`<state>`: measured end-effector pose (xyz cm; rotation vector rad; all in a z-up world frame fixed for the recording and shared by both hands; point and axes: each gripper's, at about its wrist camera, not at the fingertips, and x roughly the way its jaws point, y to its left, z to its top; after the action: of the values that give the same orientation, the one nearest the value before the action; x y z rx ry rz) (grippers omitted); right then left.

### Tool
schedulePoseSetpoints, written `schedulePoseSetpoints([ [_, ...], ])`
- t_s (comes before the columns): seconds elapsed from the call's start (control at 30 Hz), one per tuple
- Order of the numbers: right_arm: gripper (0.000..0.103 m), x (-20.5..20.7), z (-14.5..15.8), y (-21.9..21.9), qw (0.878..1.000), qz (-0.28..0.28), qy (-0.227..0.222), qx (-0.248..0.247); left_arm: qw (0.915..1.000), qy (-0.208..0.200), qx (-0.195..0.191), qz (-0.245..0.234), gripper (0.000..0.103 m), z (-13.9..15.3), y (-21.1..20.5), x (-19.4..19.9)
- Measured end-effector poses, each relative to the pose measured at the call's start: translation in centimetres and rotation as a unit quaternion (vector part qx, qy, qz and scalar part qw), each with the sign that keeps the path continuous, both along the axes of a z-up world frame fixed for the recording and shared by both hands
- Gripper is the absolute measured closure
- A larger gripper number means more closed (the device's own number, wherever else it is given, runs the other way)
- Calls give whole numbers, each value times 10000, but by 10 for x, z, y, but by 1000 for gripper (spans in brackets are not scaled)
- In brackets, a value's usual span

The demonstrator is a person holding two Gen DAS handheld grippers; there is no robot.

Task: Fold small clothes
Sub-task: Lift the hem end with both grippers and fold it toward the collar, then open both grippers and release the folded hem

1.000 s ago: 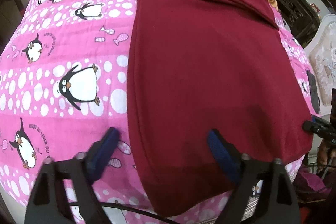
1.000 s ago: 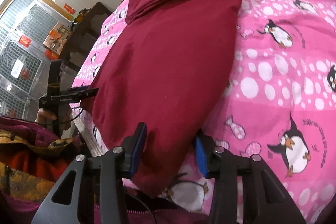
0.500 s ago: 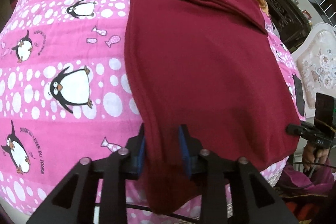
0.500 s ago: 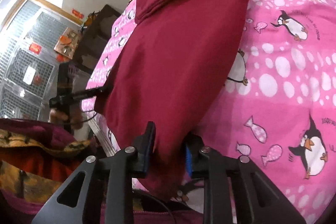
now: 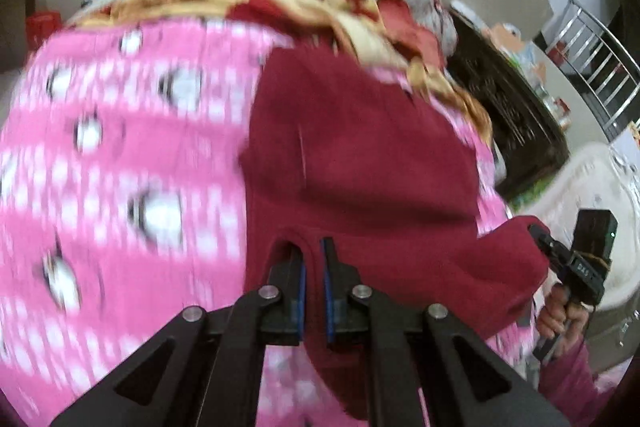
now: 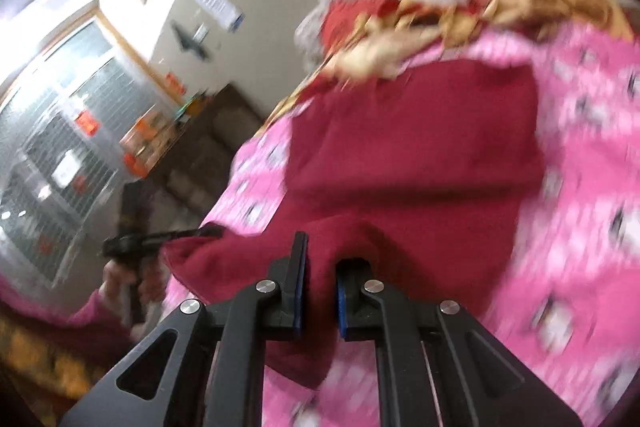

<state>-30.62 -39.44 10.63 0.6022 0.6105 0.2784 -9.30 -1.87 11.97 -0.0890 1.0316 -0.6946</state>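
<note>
Maroon garment (image 5: pixel 360 155) pinched between both hand-held grippers.

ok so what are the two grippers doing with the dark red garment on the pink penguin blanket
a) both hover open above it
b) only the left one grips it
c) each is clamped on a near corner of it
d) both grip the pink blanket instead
c: the left gripper and the right gripper each have their blue pads closed on a pinch of the dark red garment, near edge lifted off the pink penguin blanket.
</note>
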Motion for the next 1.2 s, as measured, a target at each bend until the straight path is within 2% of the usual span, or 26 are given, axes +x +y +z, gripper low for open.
schedulePoseSetpoints([
  [0.17,93,59,2,-46,9981,-606,76,94,9996,-105,-66,246,97,2,-47,63],
  [0.27,93,99,-7,-70,9949,-924,355,214,9988,59,-89,473,97,-11,-68,103],
  [0.33,93,121,-18,-85,9916,-1098,528,441,9984,123,-183,514,97,-16,-77,122],
  [0.4,92,139,-36,-99,9859,-1191,891,765,9980,262,-306,493,93,-19,-80,136],
  [0.47,90,144,-49,-109,9812,-1197,1093,1043,9967,530,-460,415,90,-22,-77,144],
  [0.57,85,126,-42,-113,9849,-1102,742,1109,9960,589,-655,171,80,-14,-67,146],
  [0.6,83,116,-36,-112,9870,-1074,625,1020,9968,477,-632,137,68,-9,-64,142],
  [0.63,78,110,-32,-111,9880,-1088,569,934,9986,172,-425,248,57,-1,-59,137],
  [0.67,66,102,-27,-112,9884,-1227,507,737,9989,-48,-319,353,39,4,-56,133],
  [0.7,61,93,-22,-114,9871,-1462,431,498,9979,-348,-293,466,35,11,-50,127],
  [0.77,58,83,-15,-119,9859,-1595,387,338,9980,-489,-251,304,35,16,-45,116],
  [0.87,59,66,-7,-111,9905,-1331,296,192,9974,-722,-9,36,35,14,-40,91],
  [0.93,64,53,-8,-86,9959,-876,191,-88,9965,-782,227,-195,35,3,-38,73],
  [1.0,67,53,-16,-65,9981,-479,237,-309,9959,-608,443,-509,35,-18,-45,57],
  [1.1,68,74,-29,-35,9955,58,511,-791,9920,-450,735,-927,35,-38,-64,44],
  [1.13,68,83,-30,-29,9934,106,552,-1001,9905,-470,817,-1001,35,-41,-72,43],
  [1.2,68,109,-26,-27,9901,-16,525,-1302,9908,-562,747,-979,35,-38,-88,52],
])
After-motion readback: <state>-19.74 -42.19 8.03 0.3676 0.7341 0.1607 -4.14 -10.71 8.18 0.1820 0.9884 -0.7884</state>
